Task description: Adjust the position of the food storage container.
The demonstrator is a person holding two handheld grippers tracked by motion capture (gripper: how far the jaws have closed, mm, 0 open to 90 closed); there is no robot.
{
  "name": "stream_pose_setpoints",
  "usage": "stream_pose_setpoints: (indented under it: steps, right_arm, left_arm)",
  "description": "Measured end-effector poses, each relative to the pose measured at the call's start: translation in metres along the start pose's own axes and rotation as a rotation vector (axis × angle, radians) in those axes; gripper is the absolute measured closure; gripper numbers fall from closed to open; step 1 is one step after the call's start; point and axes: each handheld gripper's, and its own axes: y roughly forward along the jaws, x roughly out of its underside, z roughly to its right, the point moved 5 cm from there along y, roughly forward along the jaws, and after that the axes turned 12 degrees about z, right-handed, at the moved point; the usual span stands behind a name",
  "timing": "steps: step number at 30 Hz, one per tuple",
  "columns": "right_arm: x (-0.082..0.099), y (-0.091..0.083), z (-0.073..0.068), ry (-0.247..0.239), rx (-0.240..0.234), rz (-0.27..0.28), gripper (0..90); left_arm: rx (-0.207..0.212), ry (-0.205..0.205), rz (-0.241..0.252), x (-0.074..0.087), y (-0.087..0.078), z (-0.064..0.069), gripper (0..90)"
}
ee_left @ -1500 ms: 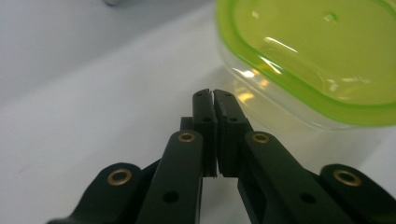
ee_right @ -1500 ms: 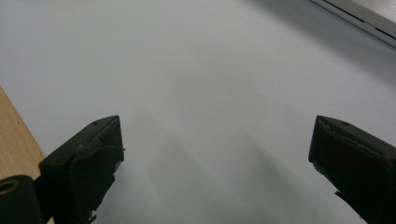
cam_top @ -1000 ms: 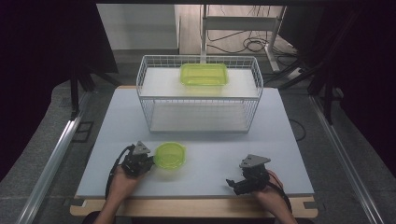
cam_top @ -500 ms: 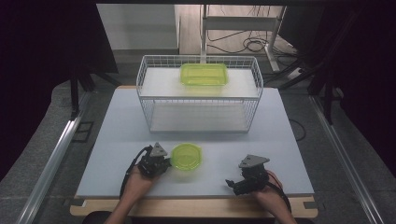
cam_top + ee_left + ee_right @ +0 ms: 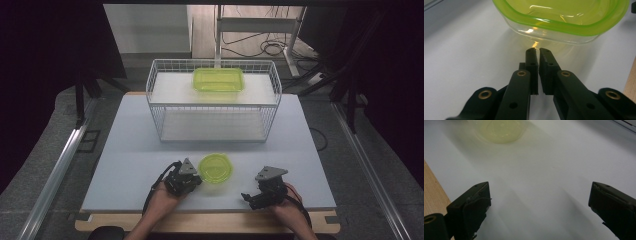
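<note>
Work surface: a pale grey-white table (image 5: 130, 150) with a wooden strip showing along its near edge; dark floor and black drapes on either side, cables on the floor beyond the far end. A metal rail runs along the floor at the left.

A white wire basket (image 5: 212, 102) stands at the far middle of the table, reaching almost to the far edge. A green rectangular container (image 5: 218, 79) rests at the back of it.

The round green container (image 5: 215, 167) sits on the near middle of the table, upright, well apart from the basket, with bare surface between them.

Left gripper (image 5: 192, 177) lies just left of the round container. In the left gripper view its jaws are drawn almost together, with a thin gap and nothing between them; the tips (image 5: 537, 51) point at the container's lower wall (image 5: 564, 27), touching or nearly so; contact cannot be confirmed.

Right gripper (image 5: 260, 192) rests near the table's front edge, right of the round container and apart from it. In the right gripper view its jaws stand wide, over bare table.

Open room: broad bare strips left and right of the basket, and between the two grippers.
</note>
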Motion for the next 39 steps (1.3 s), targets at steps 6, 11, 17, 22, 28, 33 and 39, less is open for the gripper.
stream_pose_setpoints:
  steps: [6,11,17,22,28,33,39]
  right_arm:
    - [-0.001,-0.002,0.002,0.006,0.005,0.008,4.4]
    - [-0.003,-0.005,0.003,0.008,0.012,0.031,5.2]
    - [-0.004,-0.005,0.002,0.014,0.006,0.038,5.2]
    - [-0.004,-0.005,0.002,0.022,0.001,0.047,5.2]
    - [-0.005,-0.006,0.002,0.023,0.001,0.059,5.2]
    - [-0.005,-0.005,0.002,0.028,-0.006,0.061,5.2]
    - [-0.005,-0.005,0.002,0.033,-0.014,0.059,5.2]
  left_arm:
    - [-0.03,-0.021,0.034,0.002,-0.017,-0.006,65.5]
    - [-0.067,-0.018,0.061,0.006,-0.035,-0.007,45.0]
    - [-0.072,-0.065,0.146,0.011,-0.058,-0.009,28.2]
    - [-0.11,-0.069,0.116,0.028,-0.071,-0.005,15.2]
    - [-0.164,-0.026,0.092,0.041,-0.078,0.001,3.3]
    - [-0.19,-0.014,0.12,0.045,-0.083,-0.001,1.6]
    - [-0.197,-0.035,0.146,0.045,-0.084,-0.005,1.7]
